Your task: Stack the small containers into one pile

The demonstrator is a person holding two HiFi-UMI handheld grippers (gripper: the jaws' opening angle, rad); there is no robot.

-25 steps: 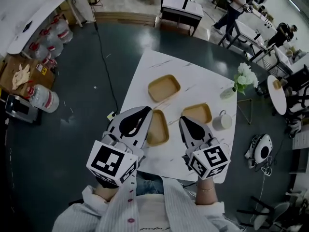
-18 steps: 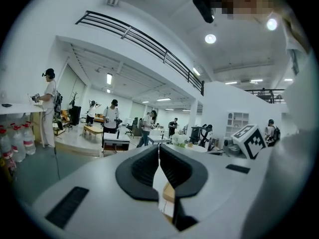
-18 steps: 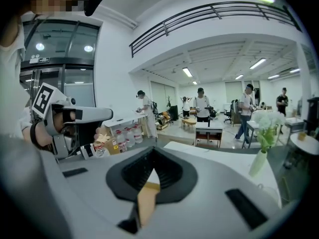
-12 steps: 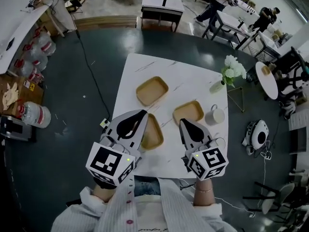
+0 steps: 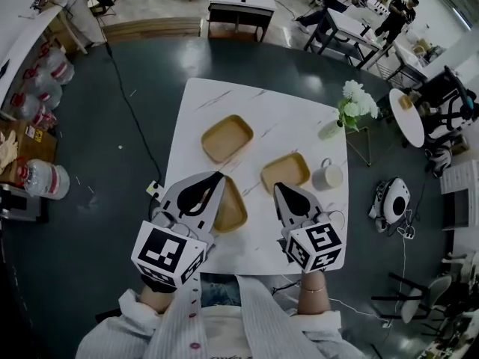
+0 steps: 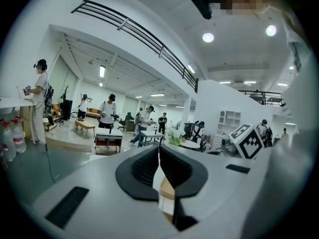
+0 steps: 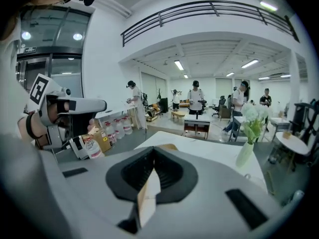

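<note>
Three shallow tan containers lie apart on the white table (image 5: 187,118): one at the back (image 5: 227,137), one to the right (image 5: 285,172), and one near the front (image 5: 230,209), partly hidden by my left gripper. In the head view my left gripper (image 5: 218,176) hovers over the near container's left edge, jaws shut and holding nothing. To the right, my right gripper (image 5: 278,187) sits just in front of the right container, also shut and holding nothing. In the left gripper view the left gripper (image 6: 159,151) has its tips together, and a tan patch (image 6: 167,193) shows below them. The right gripper (image 7: 153,153) is likewise closed.
A white mug (image 5: 326,176) stands right of the right container, and a vase of white flowers (image 5: 352,107) sits at the table's far right corner. Water jugs (image 5: 41,179) and a cable (image 5: 127,103) are on the dark floor at left. People work at desks behind.
The head view has shifted, so the table and containers sit further left in the picture. Both grippers keep their place over the table's front and stay shut.
</note>
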